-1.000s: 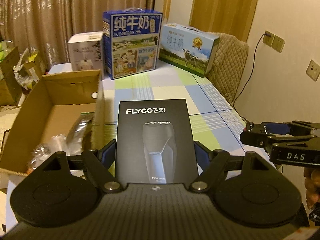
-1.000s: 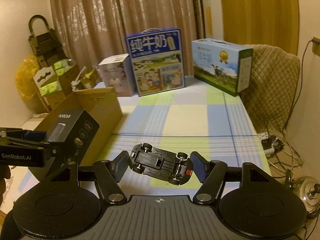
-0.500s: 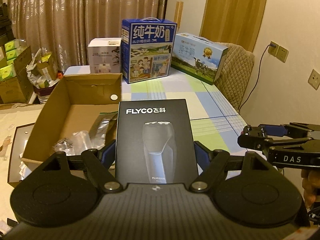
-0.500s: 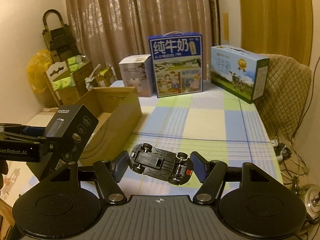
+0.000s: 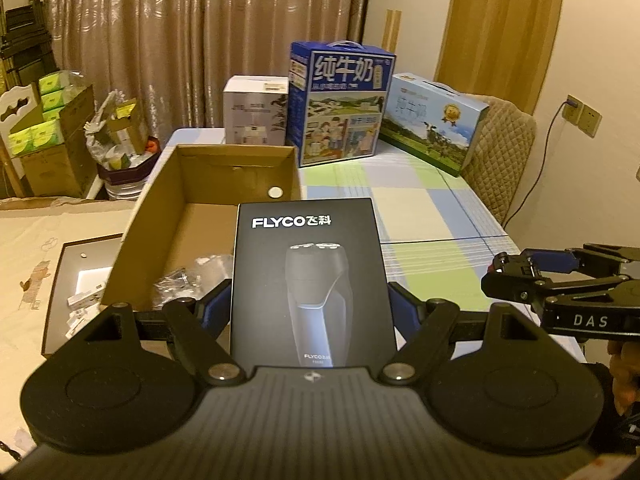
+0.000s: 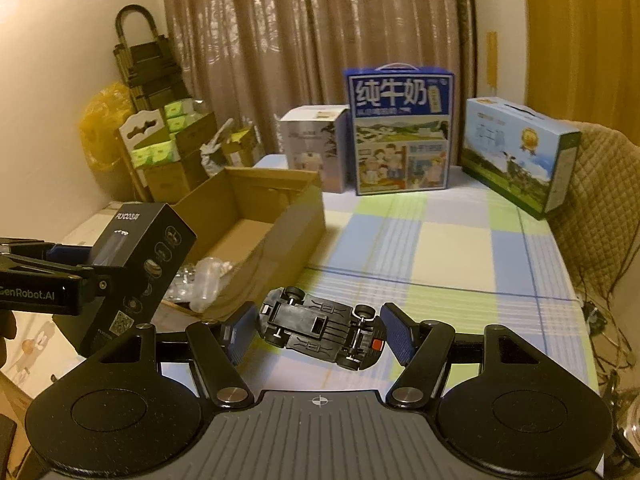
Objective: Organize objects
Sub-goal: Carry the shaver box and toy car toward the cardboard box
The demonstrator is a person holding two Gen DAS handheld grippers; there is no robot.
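Observation:
My left gripper [image 5: 310, 308] is shut on a black FLYCO shaver box [image 5: 310, 280], held upright above the near right part of an open cardboard box [image 5: 168, 196]. From the right wrist view the same shaver box [image 6: 140, 264] hangs beside the cardboard box [image 6: 280, 216]. My right gripper [image 6: 320, 330] is shut on a black toy car [image 6: 320, 330], belly up, over the checked tablecloth [image 6: 440, 248]. The right gripper [image 5: 532, 276] shows at the right edge of the left wrist view. Clear plastic bags [image 5: 188, 280] lie inside the cardboard box.
At the back of the table stand a white carton [image 5: 256, 110], a tall blue milk carton [image 5: 340, 104] and a long milk case [image 5: 432, 120]. A padded chair [image 5: 500, 160] is on the right. A shallow dark tray [image 5: 76, 268] lies left of the cardboard box.
Both grippers have risen and drawn back, so the cardboard box and back cartons sit further right and lower in view. The shaver box and toy car stay gripped.

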